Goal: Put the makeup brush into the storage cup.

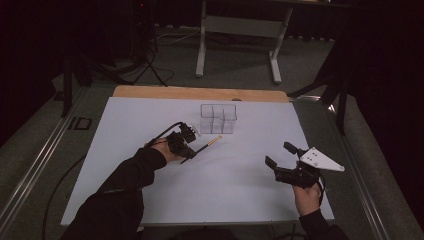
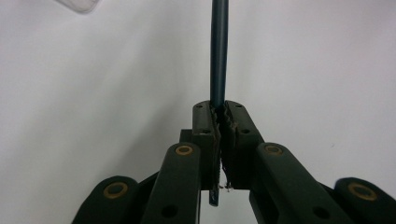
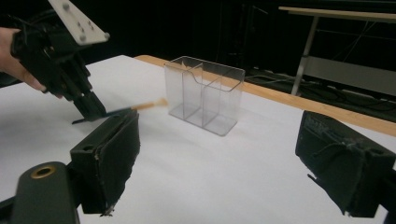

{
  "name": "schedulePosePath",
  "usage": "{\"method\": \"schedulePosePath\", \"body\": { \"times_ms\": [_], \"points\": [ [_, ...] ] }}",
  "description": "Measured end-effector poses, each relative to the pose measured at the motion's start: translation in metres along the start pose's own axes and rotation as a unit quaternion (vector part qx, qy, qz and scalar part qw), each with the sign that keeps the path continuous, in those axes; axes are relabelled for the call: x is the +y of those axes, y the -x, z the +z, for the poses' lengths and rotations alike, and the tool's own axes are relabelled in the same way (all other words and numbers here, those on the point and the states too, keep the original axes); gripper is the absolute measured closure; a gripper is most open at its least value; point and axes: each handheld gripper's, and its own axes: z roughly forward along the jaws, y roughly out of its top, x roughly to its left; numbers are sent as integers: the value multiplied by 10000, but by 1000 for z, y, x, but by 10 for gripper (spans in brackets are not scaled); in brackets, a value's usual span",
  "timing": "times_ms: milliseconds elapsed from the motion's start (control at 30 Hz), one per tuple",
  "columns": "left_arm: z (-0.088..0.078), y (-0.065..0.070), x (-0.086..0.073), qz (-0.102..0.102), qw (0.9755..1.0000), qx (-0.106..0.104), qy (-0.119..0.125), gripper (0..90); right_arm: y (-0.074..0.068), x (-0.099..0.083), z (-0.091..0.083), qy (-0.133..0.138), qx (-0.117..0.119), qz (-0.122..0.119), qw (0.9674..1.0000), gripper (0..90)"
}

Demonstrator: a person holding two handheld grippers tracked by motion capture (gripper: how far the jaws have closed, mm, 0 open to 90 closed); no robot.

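Gripping a slim dark pencil-like stick (image 1: 202, 148) near its dark end, the left gripper (image 1: 192, 151) has its jaws clamped tight on the shaft, and the left gripper view shows the blue-black shaft (image 2: 219, 56) running straight out from between the pads. Landmark here is the clear plastic organiser (image 1: 218, 118), a divided box standing upright on the white table sheet (image 1: 150, 200). The stick sits just in front of that organiser and slightly to its left, long axis slanting, with the pale tan tip (image 1: 216, 140) pointing up toward the box's front wall and the dark end trailing back to the hand. Over to the organiser's front right, well apart, the right gripper (image 1: 280, 155) hovers with jaws spread wide and holding nothing. No writing or brand is readable on stick or box.
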Motion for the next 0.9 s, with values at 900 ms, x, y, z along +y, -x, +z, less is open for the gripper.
{"method": "schedulePosePath", "body": {
  "times_ms": [900],
  "points": [
    [-26, 23, -36, -537, 9795, 9, 1942, 846, -15, 1, 6, -65, 211, -176, 9996, 106]
  ]
}}
